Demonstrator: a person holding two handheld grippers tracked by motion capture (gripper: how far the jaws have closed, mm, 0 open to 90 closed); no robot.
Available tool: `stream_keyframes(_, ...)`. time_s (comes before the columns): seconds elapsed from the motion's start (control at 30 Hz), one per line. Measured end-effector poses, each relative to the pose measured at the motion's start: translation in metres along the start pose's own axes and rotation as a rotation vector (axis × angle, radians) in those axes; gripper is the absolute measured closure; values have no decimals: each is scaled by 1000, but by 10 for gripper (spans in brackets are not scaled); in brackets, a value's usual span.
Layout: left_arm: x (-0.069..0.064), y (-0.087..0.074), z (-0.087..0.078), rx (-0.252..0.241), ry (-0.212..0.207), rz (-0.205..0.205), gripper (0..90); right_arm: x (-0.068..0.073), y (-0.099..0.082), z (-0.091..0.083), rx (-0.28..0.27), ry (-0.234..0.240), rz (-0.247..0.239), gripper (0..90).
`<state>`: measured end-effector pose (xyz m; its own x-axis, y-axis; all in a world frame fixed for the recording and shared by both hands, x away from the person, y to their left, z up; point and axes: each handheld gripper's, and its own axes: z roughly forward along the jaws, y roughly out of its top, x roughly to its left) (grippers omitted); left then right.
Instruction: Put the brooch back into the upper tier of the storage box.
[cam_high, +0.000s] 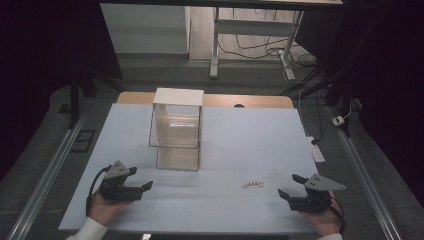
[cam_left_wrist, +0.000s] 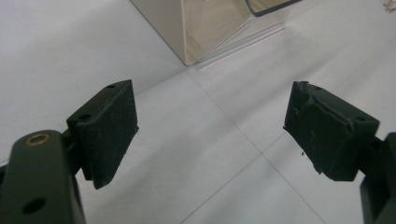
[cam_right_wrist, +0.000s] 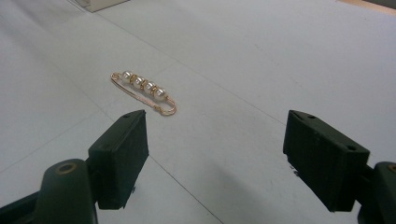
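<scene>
The right hand-held gripper (cam_high: 289, 185) rests low over the bench (cam_high: 250, 135) with its jaws spread wide and nothing between them; the pearl brooch pin (cam_right_wrist: 144, 91) lies flat on the bench just ahead of its jaws, slightly toward the left jaw in the right gripper view, untouched. The left hand-held gripper (cam_high: 141, 179) also has its jaws spread and empty, and the clear box (cam_high: 176, 131) with a white lid stands ahead of it, well apart from the pin.
</scene>
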<state>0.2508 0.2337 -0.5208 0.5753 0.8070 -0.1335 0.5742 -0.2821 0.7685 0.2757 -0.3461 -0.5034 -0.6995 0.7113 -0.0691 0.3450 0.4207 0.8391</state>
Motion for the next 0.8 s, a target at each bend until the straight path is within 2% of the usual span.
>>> stream_keyframes(0.57, 0, 1, 2, -2, -2, 10, 172, 0, 1, 1, 3, -4, 14, 227)
stream_keyframes(0.8, 1, 1, 1, -4, 4, -8, 170, -1, 4, 1, 1, -4, 19, 232)
